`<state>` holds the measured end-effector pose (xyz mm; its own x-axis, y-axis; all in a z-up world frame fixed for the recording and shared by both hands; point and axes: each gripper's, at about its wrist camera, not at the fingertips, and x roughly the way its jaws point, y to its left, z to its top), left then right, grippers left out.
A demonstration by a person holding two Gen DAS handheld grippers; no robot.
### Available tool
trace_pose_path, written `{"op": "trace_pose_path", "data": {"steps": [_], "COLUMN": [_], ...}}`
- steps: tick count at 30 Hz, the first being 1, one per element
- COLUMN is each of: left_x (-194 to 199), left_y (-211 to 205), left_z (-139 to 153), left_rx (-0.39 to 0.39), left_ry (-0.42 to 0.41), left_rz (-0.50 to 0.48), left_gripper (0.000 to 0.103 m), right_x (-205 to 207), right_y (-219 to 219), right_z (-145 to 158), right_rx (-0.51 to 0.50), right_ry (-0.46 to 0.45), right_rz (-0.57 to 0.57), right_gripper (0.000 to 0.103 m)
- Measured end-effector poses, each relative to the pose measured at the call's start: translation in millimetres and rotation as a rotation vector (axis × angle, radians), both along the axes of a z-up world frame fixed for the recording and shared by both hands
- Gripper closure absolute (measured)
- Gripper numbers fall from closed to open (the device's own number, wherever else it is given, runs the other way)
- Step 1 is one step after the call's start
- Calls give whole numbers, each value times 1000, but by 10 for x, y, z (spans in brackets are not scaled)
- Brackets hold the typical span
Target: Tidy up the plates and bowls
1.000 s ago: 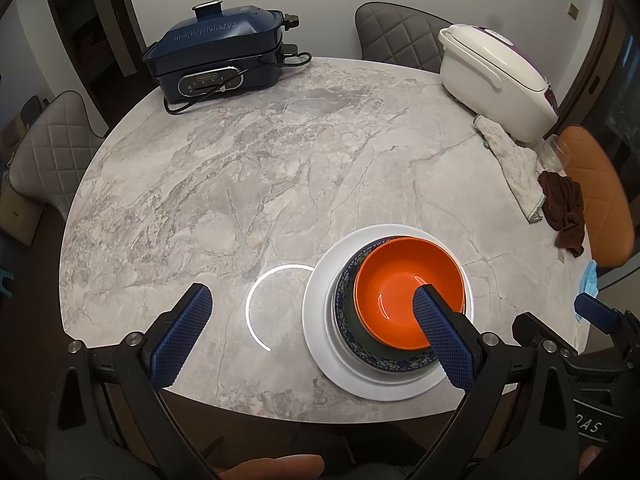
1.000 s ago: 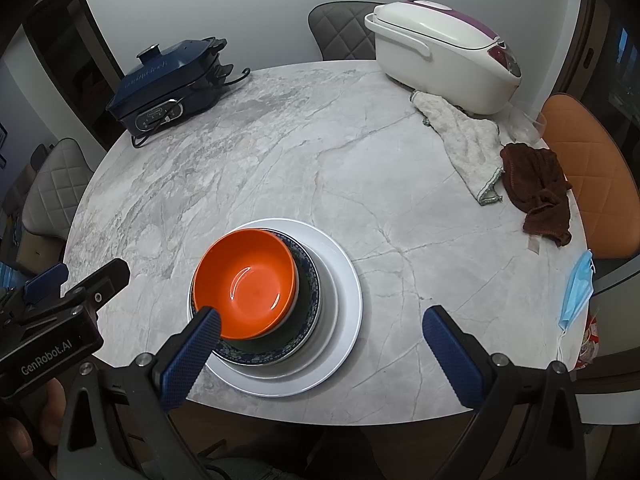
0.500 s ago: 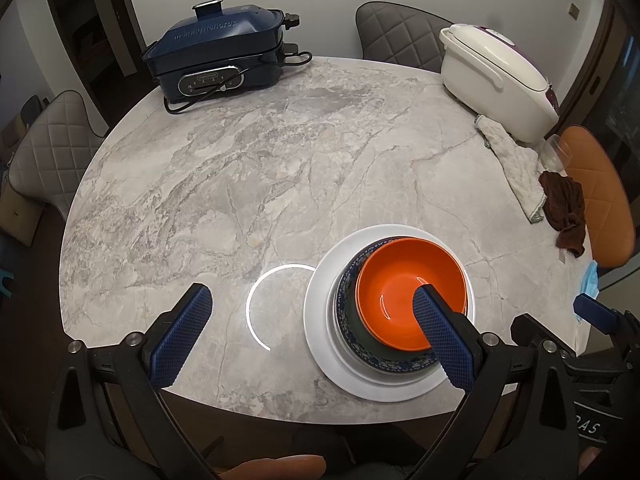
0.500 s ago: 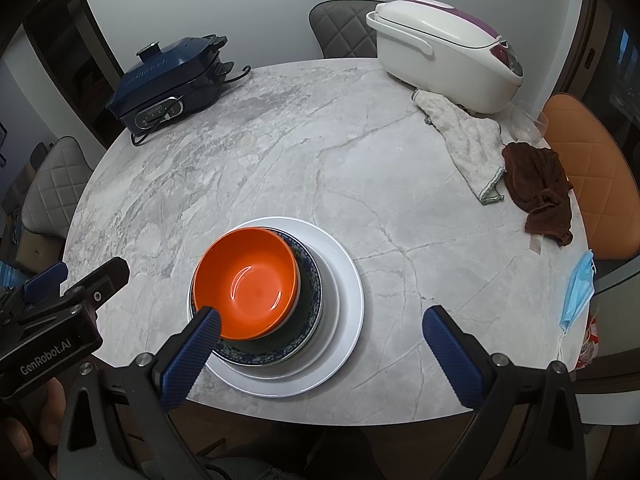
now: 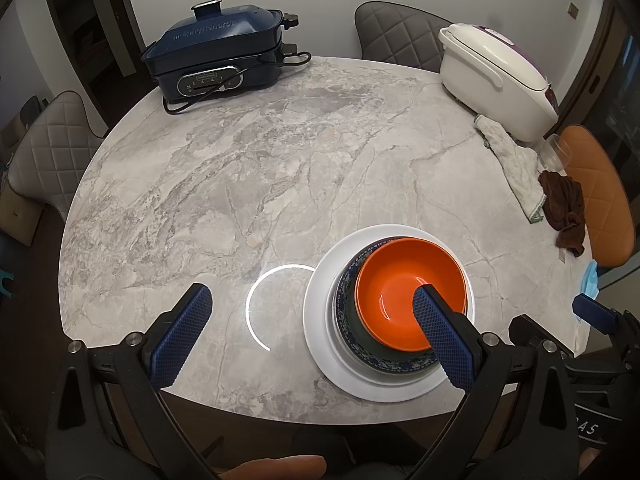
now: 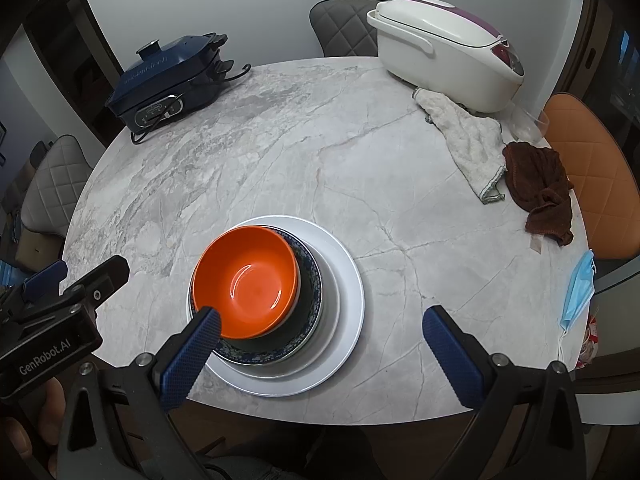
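An orange bowl [image 5: 404,284] [image 6: 248,280] sits in a dark blue patterned bowl [image 5: 346,312] [image 6: 308,304], which rests on stacked white plates [image 5: 320,328] [image 6: 344,280] near the front edge of the round marble table [image 5: 240,168] [image 6: 320,152]. My left gripper [image 5: 312,320] is open and empty above the table's front edge, its right finger in front of the orange bowl. My right gripper [image 6: 320,336] is open and empty, held above the front of the stack, its left finger in front of the bowls.
A dark blue electric cooker [image 5: 216,60] [image 6: 168,80] stands at the back left, a white rice cooker [image 5: 496,80] [image 6: 444,52] at the back right. A white cloth [image 6: 464,140], a brown cloth [image 6: 540,192] and a blue face mask [image 6: 578,288] lie on the right. Chairs surround the table.
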<state>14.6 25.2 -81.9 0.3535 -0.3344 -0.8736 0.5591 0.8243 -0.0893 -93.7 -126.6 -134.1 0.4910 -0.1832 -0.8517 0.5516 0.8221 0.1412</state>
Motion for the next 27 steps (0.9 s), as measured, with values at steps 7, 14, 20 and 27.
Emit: {"op": "trace_pose_path", "data": {"steps": [7, 14, 20, 27], "left_x": [0, 8, 9, 9], "left_y": [-2, -5, -6, -8], "left_z": [5, 0, 1, 0], "left_rx": [0, 0, 0, 0], "left_ry": [1, 2, 1, 2], "left_rz": [0, -2, -2, -1], "left_gripper": [2, 2, 2, 2], "right_x": [5, 9, 14, 15], "right_y": [-1, -7, -12, -7], "right_z": [-4, 1, 3, -9], "right_rx": [0, 1, 1, 1], "right_ry": [1, 2, 2, 3], "right_rz": [1, 2, 1, 2], "right_gripper": [0, 0, 0, 0]}}
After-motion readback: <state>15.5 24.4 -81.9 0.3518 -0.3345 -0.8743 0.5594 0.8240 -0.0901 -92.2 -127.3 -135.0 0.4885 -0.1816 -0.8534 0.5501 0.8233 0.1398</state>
